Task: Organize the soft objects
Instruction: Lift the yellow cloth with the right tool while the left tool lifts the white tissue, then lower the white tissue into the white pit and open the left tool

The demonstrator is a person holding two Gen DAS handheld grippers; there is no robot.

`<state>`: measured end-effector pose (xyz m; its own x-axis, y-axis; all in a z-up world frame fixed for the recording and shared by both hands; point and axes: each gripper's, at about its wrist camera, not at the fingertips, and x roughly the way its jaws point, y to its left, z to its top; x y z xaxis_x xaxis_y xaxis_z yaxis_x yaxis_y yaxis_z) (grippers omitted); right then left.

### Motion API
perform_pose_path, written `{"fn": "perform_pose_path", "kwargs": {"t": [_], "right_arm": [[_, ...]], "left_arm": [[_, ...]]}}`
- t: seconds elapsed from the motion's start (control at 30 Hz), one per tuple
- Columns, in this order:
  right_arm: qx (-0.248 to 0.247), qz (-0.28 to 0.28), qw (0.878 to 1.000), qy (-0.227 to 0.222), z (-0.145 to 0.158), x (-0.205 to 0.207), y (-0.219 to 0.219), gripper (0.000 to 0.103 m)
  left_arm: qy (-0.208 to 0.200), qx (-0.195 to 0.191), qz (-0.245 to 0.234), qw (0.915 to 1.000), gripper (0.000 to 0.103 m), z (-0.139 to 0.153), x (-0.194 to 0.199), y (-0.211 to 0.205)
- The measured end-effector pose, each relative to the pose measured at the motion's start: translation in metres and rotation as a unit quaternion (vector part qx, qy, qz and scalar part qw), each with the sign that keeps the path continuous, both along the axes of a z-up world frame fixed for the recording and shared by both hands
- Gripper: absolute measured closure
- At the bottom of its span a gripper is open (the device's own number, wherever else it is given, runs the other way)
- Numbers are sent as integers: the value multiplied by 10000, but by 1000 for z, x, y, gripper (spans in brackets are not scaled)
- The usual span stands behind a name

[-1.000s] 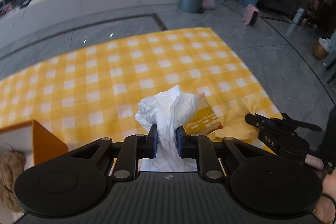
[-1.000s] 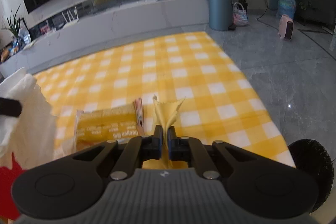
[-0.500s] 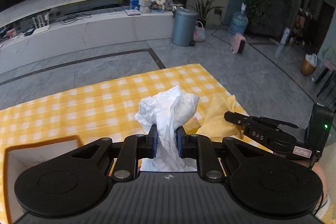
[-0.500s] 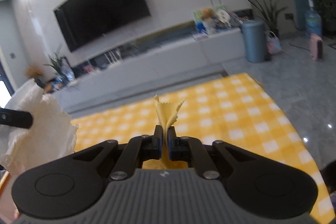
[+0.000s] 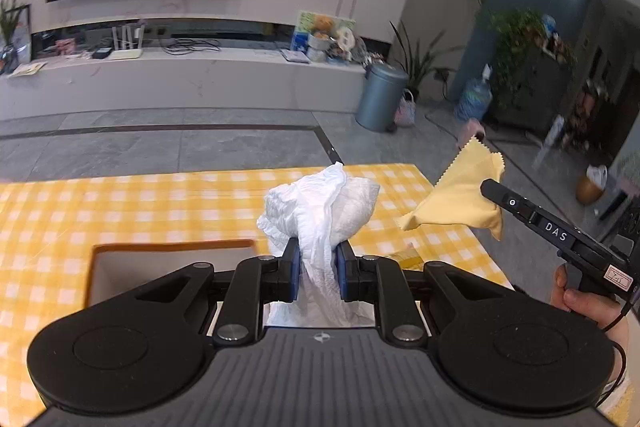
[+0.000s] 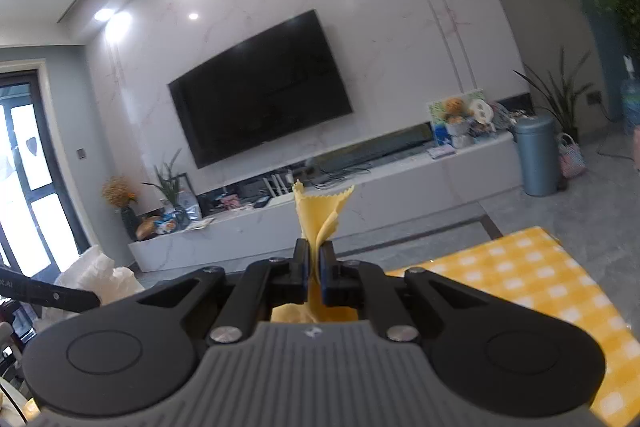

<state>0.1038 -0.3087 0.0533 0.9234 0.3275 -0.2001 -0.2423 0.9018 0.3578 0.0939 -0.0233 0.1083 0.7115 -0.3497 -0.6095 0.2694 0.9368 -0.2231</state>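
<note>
The left gripper (image 5: 318, 259) has its jaws closed on a crumpled white cloth (image 5: 320, 211), which bunches up above the pads and hangs down between them. It is held above an open orange-rimmed box (image 5: 172, 267) standing on the yellow checked counter (image 5: 120, 203). To the right, the right gripper (image 6: 315, 263) is raised off the counter, its jaws pinched tight on a yellow cloth (image 6: 320, 215) with zigzag edges; the cloth sticks up past the pads and drapes below them. From the left wrist view this yellow cloth (image 5: 460, 199) hangs in the air beside the white one, apart from it.
</note>
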Motion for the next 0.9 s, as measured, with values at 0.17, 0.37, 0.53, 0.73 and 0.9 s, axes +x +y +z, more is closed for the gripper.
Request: {"fn": "perform_pose_path", "kwargs": {"t": [0.17,0.37,0.53,0.73,0.9], "right_arm": [[-71,226,9997,-43,6,-5,44,100],[-217,717,9971,-103,8,-9,96,100],[-427,1030,9937,-133,0,-13,134,100],[-777,1169,9900,171,-20,-3,158,100],[-932,1196,9878,357,-29,5,165,100]], "left_arm": [[-183,-178,280,9993,83,-5,-14,36],[155,92,421,9989,83,-35,8,46],[739,349,512,9953,83,-91,32,42],[1160,626,483,9901,83,-151,52,29],[1333,997,539,9846,83,-173,63,16]]}}
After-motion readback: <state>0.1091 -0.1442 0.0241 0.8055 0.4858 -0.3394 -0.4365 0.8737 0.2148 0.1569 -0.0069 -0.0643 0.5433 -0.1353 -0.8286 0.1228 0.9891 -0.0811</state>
